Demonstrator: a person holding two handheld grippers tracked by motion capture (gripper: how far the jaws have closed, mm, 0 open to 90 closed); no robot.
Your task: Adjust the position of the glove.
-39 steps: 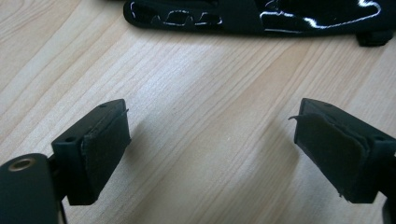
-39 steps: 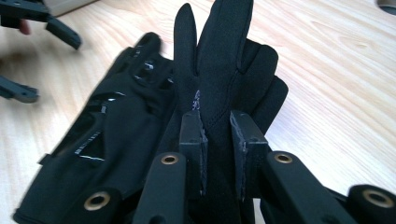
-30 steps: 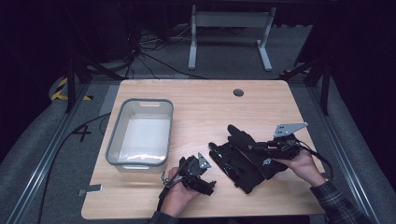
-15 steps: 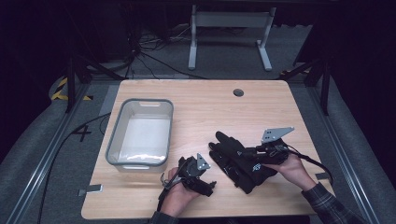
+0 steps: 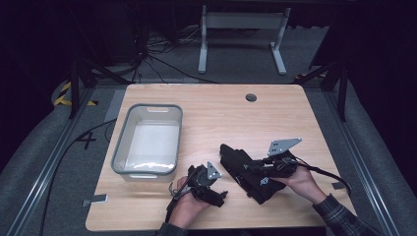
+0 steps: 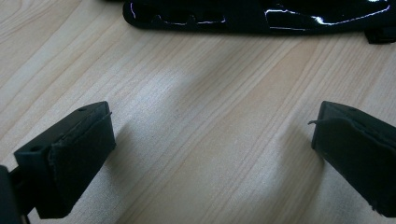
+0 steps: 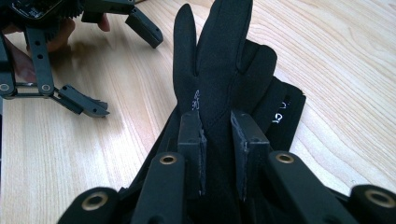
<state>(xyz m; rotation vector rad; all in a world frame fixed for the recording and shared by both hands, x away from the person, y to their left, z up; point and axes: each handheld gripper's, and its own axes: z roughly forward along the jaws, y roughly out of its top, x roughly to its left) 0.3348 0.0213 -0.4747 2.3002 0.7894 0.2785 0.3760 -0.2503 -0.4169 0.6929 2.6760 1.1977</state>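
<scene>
A pile of black gloves (image 5: 244, 169) lies on the wooden table (image 5: 216, 113), right of centre near the front. My right gripper (image 5: 260, 170) reaches into it from the right. In the right gripper view my right gripper (image 7: 219, 140) is shut on one black glove (image 7: 219, 56), whose fingers stand up past the jaws. My left gripper (image 5: 222, 191) rests on the table just left of the pile, open, with nothing between its fingertips (image 6: 79, 154). The glossy black edge of the pile (image 6: 261, 16) lies just beyond them. The open left gripper (image 7: 116, 65) also appears in the right gripper view.
An empty grey plastic bin (image 5: 120, 142) stands on the left half of the table. A round cable hole (image 5: 251, 97) sits near the far edge. Cables trail from both grippers. Dark floor and a metal stand (image 5: 241, 29) lie beyond the table.
My right gripper has moved left and slightly toward the front edge, and the gloves shifted left with it. The left gripper has stayed where it was.
</scene>
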